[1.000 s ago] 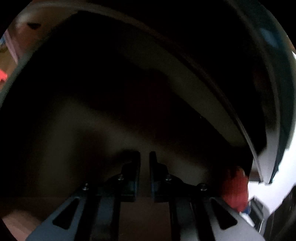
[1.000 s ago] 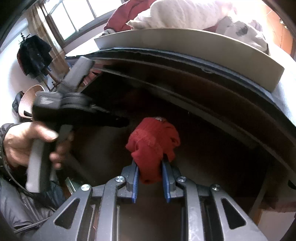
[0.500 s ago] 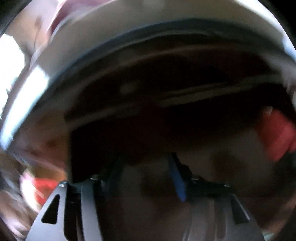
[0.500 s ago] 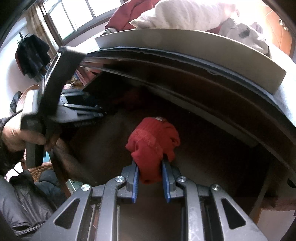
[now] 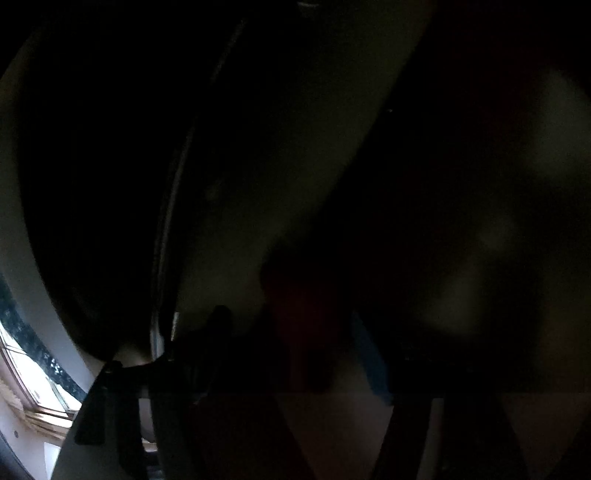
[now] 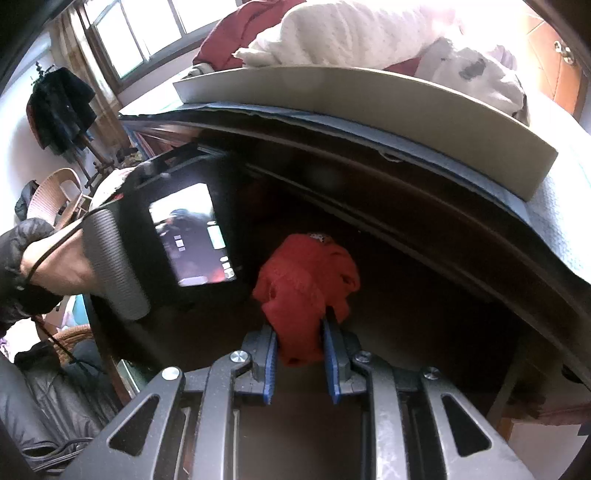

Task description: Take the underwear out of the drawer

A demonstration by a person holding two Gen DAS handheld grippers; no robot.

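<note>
Red crumpled knit underwear (image 6: 304, 284)

Nearly black and smeared in the left wrist view, daylight only at the lower-left window (image 5: 26, 376). Bright in the right wrist view: far bedding (image 6: 373, 33) blown out by glare, drawer (image 6: 424, 277) interior shadowed, edges bent by fisheye distortion.

No readable text anywhere (screen (image 6: 192, 236) on left gripper's back shows only blurred icons, nothing legible)
</note>
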